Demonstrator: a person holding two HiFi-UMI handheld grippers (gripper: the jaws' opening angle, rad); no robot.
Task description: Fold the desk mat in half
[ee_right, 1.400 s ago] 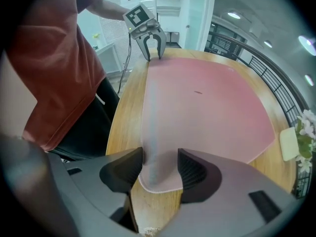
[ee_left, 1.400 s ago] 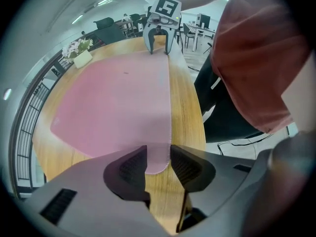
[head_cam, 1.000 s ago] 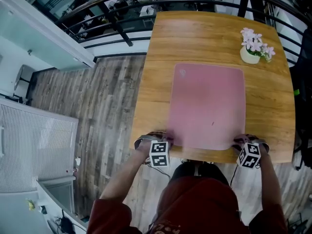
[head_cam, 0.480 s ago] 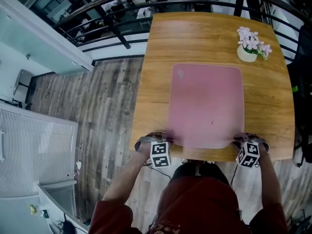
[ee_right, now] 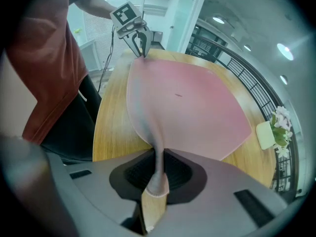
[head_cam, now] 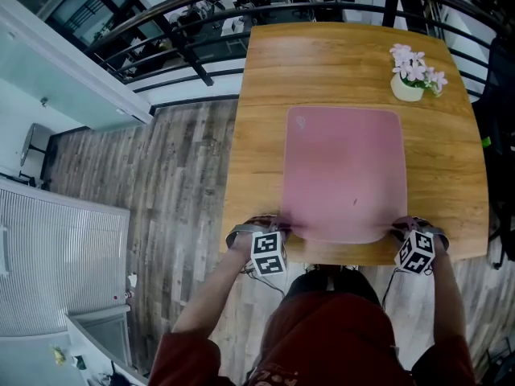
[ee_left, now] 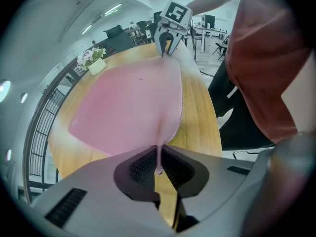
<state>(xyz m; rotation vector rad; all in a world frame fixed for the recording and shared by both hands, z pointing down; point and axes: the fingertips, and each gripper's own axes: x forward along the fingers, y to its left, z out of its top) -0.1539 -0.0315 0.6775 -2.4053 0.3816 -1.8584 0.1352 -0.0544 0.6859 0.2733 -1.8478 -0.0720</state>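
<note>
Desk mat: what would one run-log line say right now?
left gripper: jaws just closed on desk mat near corner | right gripper: jaws just closed on other near corner | fold: not yet begun

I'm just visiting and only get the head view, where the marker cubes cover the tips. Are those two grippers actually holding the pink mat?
Observer: Yes on the left. The left gripper has just been closing, and its jaws now pinch a near corner of the mat.
Operator: And the right one?
Observer: Same. The right gripper has just been closing too, and the mat's other near corner is squeezed between its jaws.
Operator: Is the mat off the table yet?
Observer: Only at the pinched corners, which curl up. The rest lies flat on the table.
</note>
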